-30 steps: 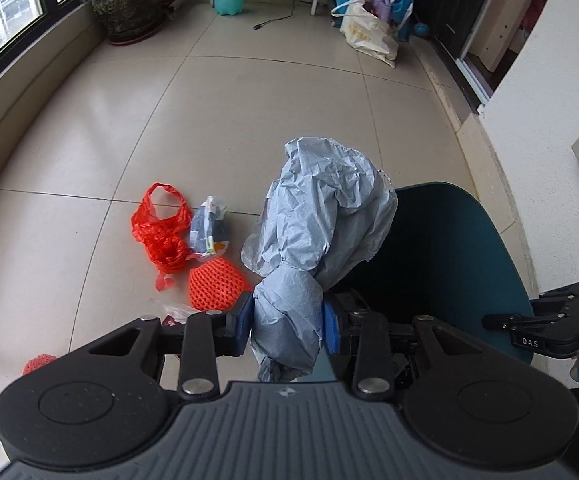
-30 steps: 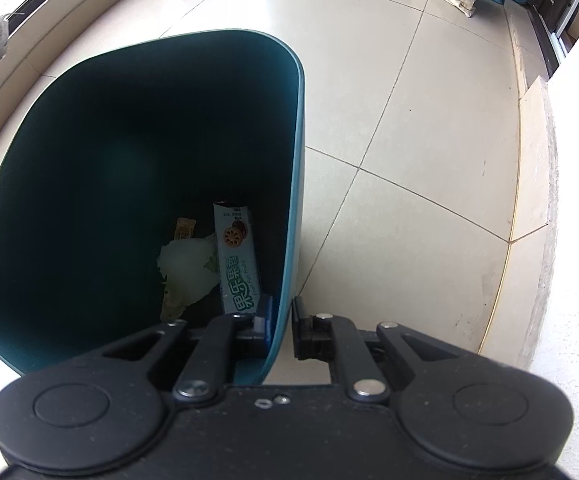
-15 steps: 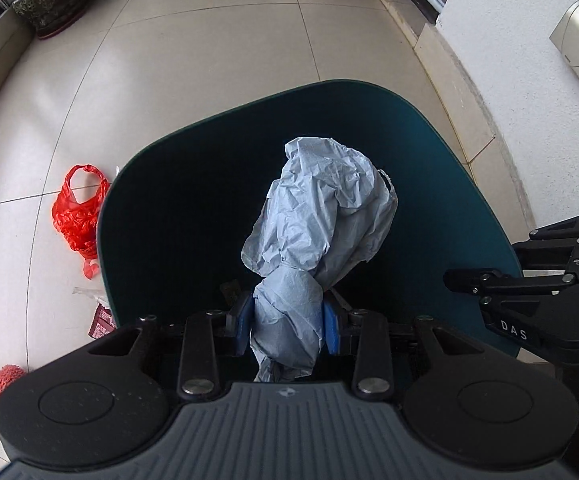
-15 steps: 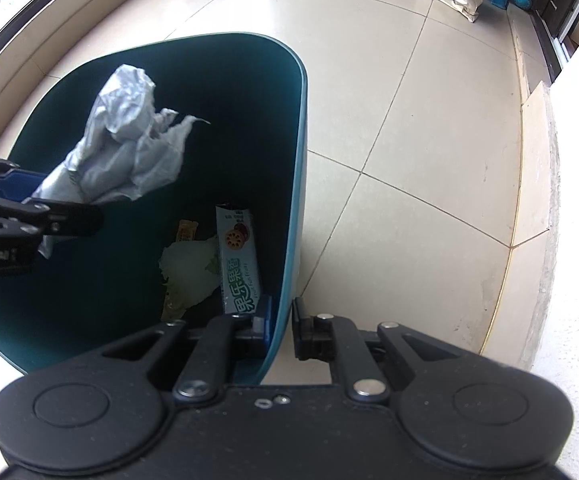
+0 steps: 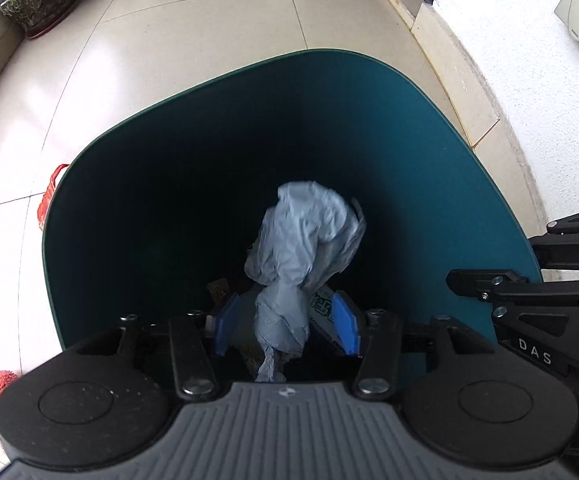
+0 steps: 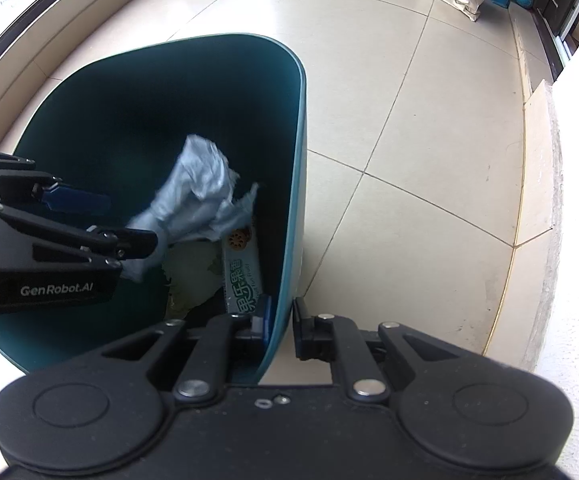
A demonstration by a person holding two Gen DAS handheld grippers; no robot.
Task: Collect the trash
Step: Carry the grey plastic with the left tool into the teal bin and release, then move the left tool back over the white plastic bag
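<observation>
The left gripper (image 5: 285, 330) has just been opening; its blue pads stand apart on either side of the crumpled grey-blue paper (image 5: 303, 240), no longer pressing it. The paper hangs inside the teal bin (image 5: 429, 140), above a green-and-white wrapper (image 6: 243, 276) and pale scraps at the bottom. The right gripper (image 6: 279, 324) is clamped on the bin's rim, one finger inside, one outside. A red bag (image 5: 47, 196) lies on the tiled floor (image 5: 169, 48) beside the bin.
</observation>
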